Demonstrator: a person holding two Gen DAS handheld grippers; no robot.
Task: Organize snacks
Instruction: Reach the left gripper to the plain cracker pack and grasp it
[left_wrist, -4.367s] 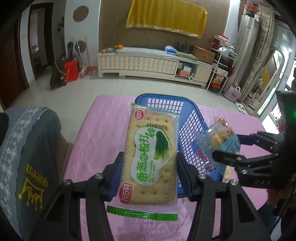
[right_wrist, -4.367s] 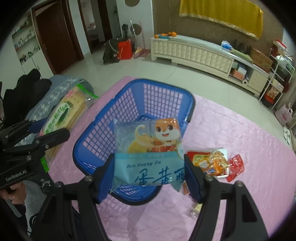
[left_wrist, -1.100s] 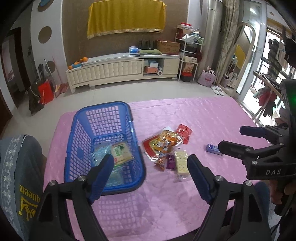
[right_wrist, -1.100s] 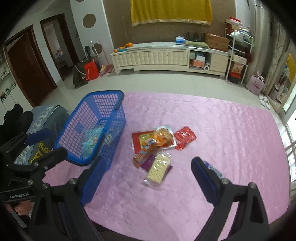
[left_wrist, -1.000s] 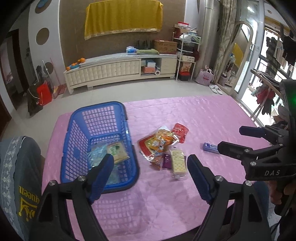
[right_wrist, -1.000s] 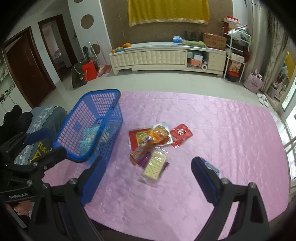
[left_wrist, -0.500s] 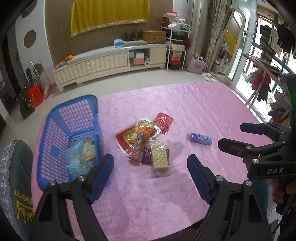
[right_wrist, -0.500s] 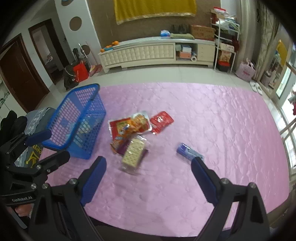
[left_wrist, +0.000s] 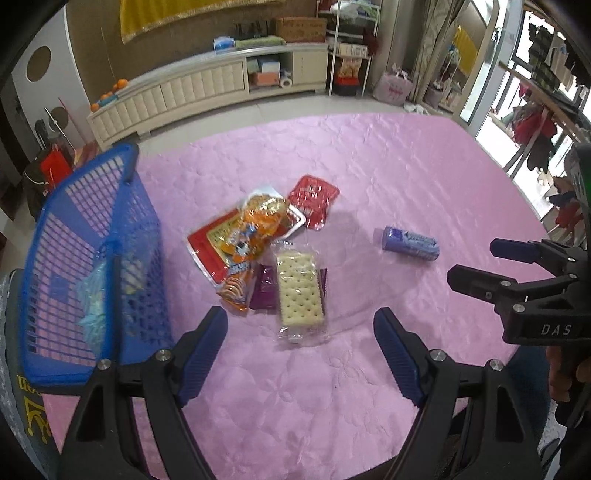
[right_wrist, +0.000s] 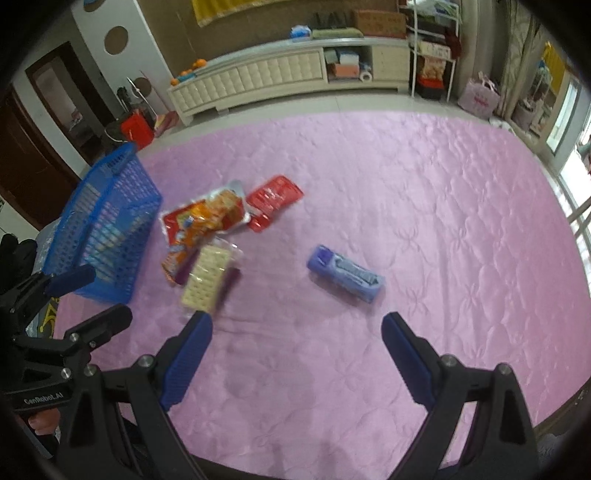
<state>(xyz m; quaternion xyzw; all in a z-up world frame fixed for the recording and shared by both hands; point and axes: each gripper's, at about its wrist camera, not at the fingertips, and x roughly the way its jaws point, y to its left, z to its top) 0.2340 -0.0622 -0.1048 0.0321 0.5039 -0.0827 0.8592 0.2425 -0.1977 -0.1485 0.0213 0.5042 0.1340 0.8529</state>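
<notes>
Just ahead of left hand-held gripper (left_wrist: 301, 328) lies cracker pack (left_wrist: 300, 291)

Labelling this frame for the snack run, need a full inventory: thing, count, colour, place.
basket: 1, blue mesh, left edge of the table, pale packets inside
cracker pack: 1, clear wrap over cream crackers, nearest end of the pile, lying over a purple packet
purple packet: 1, dark purple, under the crackers
orange snack bags: count unclear, orange and red, overlapping beside the basket
red packet: 1, red, far end of the pile
blue roll pack: 1, blue-violet, alone to the right of the pile
table cover: 1, pink quilted
sideboard: 1, cream, against the far wall
left gripper: black, blue pads, open, empty
right gripper: black, blue pads, open, empty
</notes>
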